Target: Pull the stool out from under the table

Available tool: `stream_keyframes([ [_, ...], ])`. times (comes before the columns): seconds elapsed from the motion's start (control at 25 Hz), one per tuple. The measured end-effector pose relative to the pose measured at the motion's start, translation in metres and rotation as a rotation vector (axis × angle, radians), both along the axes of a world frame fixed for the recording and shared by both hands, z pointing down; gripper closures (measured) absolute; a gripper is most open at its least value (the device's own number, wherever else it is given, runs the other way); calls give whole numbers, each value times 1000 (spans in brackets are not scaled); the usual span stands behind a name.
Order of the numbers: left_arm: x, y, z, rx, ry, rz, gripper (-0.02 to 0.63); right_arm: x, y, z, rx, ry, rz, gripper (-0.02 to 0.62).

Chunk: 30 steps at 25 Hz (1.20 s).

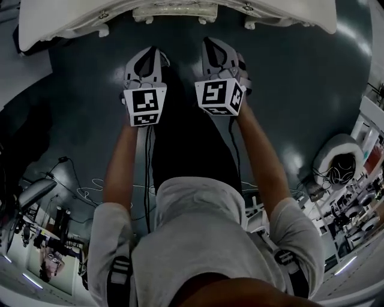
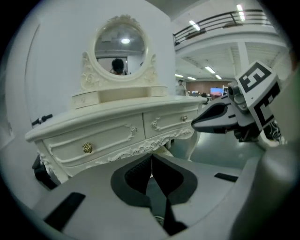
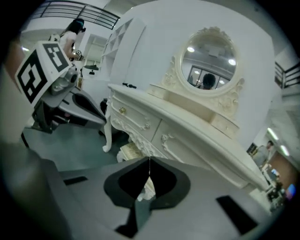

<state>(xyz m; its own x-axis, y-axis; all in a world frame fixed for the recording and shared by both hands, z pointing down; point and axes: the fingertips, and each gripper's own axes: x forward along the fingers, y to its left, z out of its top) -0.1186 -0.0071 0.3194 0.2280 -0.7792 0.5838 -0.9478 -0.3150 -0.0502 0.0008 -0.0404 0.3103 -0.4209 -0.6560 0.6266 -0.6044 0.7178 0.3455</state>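
Observation:
A white carved dressing table [image 1: 300,15] stands straight ahead, its drawer front [image 2: 93,143] facing me. The cream stool [image 3: 127,152] is tucked beneath it and only its cushion edge shows under the carved apron; in the head view a cream strip of the stool [image 1: 174,12] peeks out below the tabletop. My left gripper [image 1: 150,55] and right gripper [image 1: 214,45] hang side by side over the dark floor, short of the table. Both are shut with nothing between their jaws. The left gripper [image 2: 151,158] points at the drawers, the right gripper [image 3: 149,161] at the table's underside.
An oval mirror [image 2: 119,44] tops the table. A curved table leg [image 3: 108,136] stands left of the stool. Cables [image 1: 90,189] trail over the floor behind me at left, and a round white device [image 1: 341,160] with other equipment sits at right.

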Motion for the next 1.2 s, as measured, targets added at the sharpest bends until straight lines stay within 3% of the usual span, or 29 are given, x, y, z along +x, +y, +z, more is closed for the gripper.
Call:
stream_keyframes([
  [0.2, -19, -13, 49, 6, -187, 69, 600, 33, -10, 51, 39, 55, 52, 580],
  [0.32, -34, -27, 85, 2, -295, 110, 600, 46, -23, 99, 17, 111, 92, 580],
  [0.44, -46, -40, 121, -15, -377, 142, 600, 43, -35, 132, -20, 105, 104, 580],
  [0.72, -49, -39, 155, -26, -320, 99, 600, 42, -30, 171, -94, 74, 152, 580],
  [1.08, -68, -58, 214, -40, -354, 104, 600, 44, -46, 222, -99, 108, 143, 580],
  [1.2, -63, -72, 222, -19, -368, 146, 600, 45, -61, 232, -71, 134, 133, 580],
])
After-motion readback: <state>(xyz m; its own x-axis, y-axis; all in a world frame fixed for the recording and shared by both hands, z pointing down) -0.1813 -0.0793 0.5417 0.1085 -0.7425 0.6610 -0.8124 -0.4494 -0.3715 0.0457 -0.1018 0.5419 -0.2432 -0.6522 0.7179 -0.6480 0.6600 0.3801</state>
